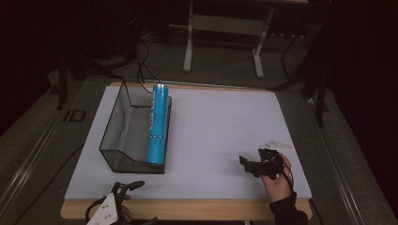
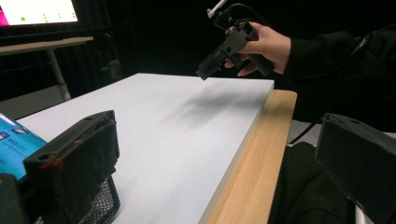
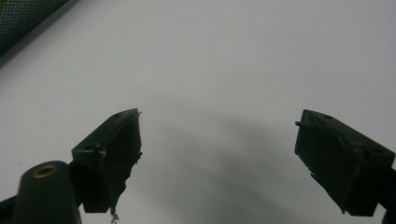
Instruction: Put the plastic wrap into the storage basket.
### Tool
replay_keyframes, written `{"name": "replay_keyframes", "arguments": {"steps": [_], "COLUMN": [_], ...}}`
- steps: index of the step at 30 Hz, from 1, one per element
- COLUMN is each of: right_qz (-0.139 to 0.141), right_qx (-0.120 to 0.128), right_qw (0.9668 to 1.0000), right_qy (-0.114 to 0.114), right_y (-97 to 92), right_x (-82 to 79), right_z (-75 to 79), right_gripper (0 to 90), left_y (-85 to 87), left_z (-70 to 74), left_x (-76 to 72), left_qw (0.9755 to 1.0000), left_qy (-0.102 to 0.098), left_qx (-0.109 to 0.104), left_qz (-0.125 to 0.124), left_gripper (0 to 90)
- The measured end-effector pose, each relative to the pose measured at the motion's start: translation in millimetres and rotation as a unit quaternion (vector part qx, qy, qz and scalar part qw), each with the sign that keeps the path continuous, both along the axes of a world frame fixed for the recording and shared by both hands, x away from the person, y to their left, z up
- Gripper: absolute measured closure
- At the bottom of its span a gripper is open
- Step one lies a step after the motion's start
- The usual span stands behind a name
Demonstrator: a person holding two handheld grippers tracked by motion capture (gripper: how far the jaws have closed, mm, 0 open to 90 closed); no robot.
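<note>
The right tool [image 1: 245,164] hangs over the white tabletop [image 1: 220,131] near its front right corner, held in a hand [image 1: 277,180] with a dark sleeve. Its jaws stand spread wide, with nothing between them; in the right gripper view bare white surface and the tool's own soft shadow lie between and ahead of them. In the left gripper view the right tool [image 2: 205,72] tilts down toward the tabletop without touching it.

The left tool [image 1: 133,186] sits at the front edge of the tabletop, its jaws also spread and bare, its grey plate facing up.

The blue tube [image 1: 157,124] lies well off to the right tool's left, and just ahead of the left tool. It rests lengthwise along the right wall of a dark mesh basket [image 1: 115,124], one end at the near wall and the other rising above the far rim. A corner of the tube [image 2: 14,144] and a patch of mesh show just behind the left tool's near jaw.
</note>
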State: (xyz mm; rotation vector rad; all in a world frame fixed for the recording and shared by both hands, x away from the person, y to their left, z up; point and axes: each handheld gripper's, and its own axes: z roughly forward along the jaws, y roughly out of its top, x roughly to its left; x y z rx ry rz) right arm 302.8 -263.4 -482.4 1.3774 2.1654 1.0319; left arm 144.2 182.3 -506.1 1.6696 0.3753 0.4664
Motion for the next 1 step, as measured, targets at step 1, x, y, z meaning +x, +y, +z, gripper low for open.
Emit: {"name": "replay_keyframes", "arguments": {"steps": [1], "right_qz": [0.0], "right_qx": [-0.004], "right_qw": [1.0], "right_qy": [0.002], "right_y": [0.9], "right_x": [-0.1], "right_z": [-0.4], "right_gripper": [14.3], "left_y": [-0.1], "left_z": [-0.1], "left_x": [0.2], "left_qw": [1.0], "left_qy": [0.0], "left_qx": [0.001], "left_qz": [0.0], "left_gripper": [0.2]}}
